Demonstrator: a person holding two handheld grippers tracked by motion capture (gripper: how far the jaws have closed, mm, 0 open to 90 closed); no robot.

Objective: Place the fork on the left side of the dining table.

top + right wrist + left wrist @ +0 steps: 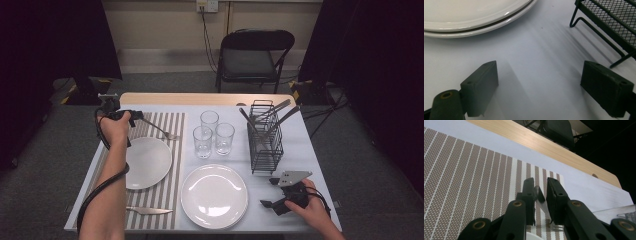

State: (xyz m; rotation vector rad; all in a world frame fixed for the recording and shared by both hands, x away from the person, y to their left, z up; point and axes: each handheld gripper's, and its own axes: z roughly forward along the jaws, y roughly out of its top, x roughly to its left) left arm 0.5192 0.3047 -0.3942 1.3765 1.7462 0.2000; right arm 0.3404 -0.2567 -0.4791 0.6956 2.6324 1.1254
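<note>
Stacked plates; cutlery upright in rack.

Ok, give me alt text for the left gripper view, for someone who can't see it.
The left gripper has its two black jaws close around a fork handle, just above a brown-and-white striped placemat. Beyond lie the white tablecloth and the table's wooden edge.

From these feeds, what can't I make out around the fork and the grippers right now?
- Fork handle end: high view, hidden by the left gripper and hand.
- Fork tines: left gripper view, hidden behind the jaws; whether the pads press the handle is unclear.
- Rack contents: too small to count.
- Stacked plates: right gripper view, cut off by the top edge.
</note>
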